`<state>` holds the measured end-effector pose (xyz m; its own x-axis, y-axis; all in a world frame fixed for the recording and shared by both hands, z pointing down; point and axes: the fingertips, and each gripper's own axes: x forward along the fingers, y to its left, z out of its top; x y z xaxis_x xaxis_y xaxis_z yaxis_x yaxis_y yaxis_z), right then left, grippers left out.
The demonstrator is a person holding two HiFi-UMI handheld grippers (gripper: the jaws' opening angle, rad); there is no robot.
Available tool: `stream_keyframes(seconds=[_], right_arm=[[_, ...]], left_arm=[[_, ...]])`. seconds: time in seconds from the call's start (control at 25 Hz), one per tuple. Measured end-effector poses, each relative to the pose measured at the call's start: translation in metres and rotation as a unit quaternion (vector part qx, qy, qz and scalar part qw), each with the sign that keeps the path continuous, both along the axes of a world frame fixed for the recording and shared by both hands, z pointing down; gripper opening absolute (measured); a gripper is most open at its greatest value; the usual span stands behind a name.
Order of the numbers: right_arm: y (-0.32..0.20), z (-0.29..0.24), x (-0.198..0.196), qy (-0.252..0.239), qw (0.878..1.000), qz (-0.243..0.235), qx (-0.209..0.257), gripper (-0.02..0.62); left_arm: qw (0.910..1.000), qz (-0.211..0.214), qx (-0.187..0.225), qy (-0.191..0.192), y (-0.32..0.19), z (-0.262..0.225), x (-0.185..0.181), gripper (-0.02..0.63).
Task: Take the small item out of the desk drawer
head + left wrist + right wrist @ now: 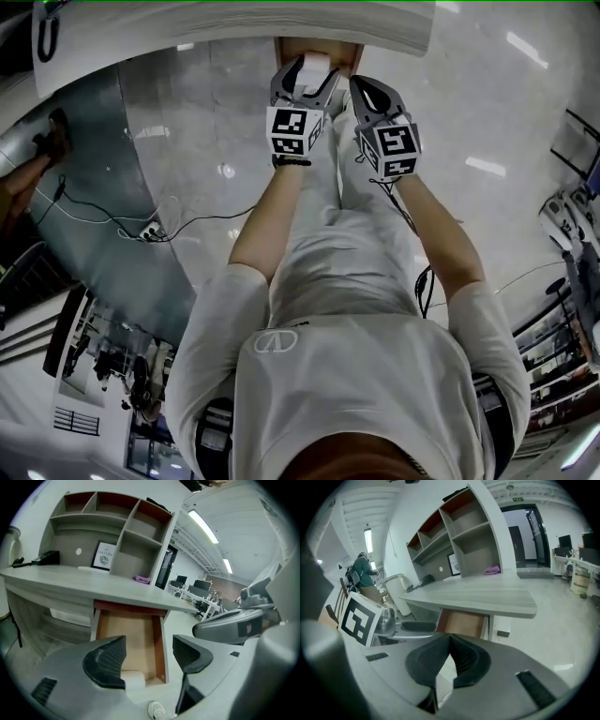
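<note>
With our left gripper (149, 645) spread over the open drawer (127, 630) and right gripper (450, 641) pressed together, we should centre the small white block (134, 680) squarely before squeezing.

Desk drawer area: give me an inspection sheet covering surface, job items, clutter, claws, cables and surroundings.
Surface: grey desk carrying a shelf unit.
Job's things: drawer pulled open; small white item at its front end.
Clutter: framed print, purple item, black device.
Grippers: left claw open above the drawer, item beside one finger; right claw shut, empty.
Cables: black cable and power strip on the floor.
Surroundings: open office, ceiling lights, office desks beyond.
</note>
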<state>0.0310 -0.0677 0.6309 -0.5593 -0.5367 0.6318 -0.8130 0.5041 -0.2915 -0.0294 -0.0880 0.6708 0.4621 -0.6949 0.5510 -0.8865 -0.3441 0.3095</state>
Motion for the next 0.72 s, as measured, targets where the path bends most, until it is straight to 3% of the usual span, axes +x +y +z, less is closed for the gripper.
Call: stream_keyframes(seconds=[0.24, 0.52, 0.72], right_arm=[[-0.006, 0.047, 0.012, 0.003, 0.999, 0.029, -0.027, 0.002], [0.006, 0.083, 0.013, -0.002, 0.998, 0.049, -0.051, 0.002], [0.004, 0.099, 0.022, -0.008, 0.996, 0.067, -0.062, 0.002]], left_arm=[[0.9980, -0.031, -0.050, -0.024, -0.002, 0.058, 0.000, 0.439], [0.9917, -0.058, -0.108, -0.039, 0.004, 0.113, 0.001, 0.446], [0.9893, -0.073, -0.119, -0.042, 0.000, 0.129, 0.002, 0.446]])
